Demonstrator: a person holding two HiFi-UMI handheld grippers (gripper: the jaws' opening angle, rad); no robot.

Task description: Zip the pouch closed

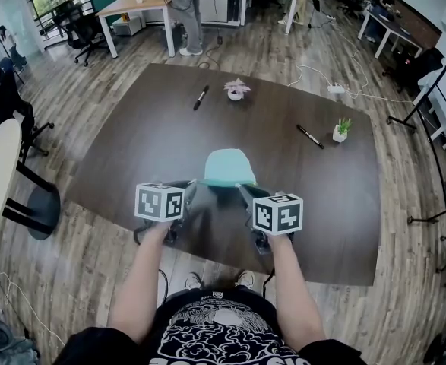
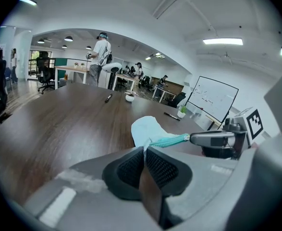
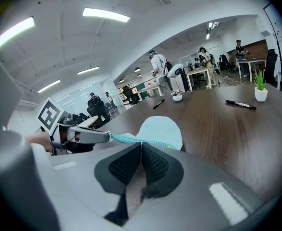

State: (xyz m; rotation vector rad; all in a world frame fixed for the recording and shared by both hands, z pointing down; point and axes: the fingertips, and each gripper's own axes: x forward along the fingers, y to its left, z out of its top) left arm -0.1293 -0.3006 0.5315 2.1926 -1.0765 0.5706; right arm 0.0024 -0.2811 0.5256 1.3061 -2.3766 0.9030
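A light teal pouch point(image 1: 228, 167) lies on the dark wooden table point(image 1: 147, 143) just ahead of both grippers. My left gripper point(image 1: 190, 187) is shut on the pouch's near left corner, and its pads point(image 2: 131, 167) pinch the fabric. My right gripper point(image 1: 243, 190) is shut on the near right end. The teal zipper point(image 2: 169, 140) runs taut between the two tips, from my left gripper point(image 2: 144, 150) across to the right gripper's tip point(image 2: 205, 138). In the right gripper view the zipper point(image 3: 131, 139) stretches from my right gripper point(image 3: 140, 145) to the left one point(image 3: 90, 135). I cannot make out the slider.
Two black markers point(image 1: 200, 97) point(image 1: 309, 136) lie farther out on the table. A small pot of pink flowers point(image 1: 236, 90) and a green plant in a white pot point(image 1: 341, 130) stand near the far side. A person point(image 1: 186, 6) stands by desks beyond; office chairs point(image 1: 82, 29) stand at the left.
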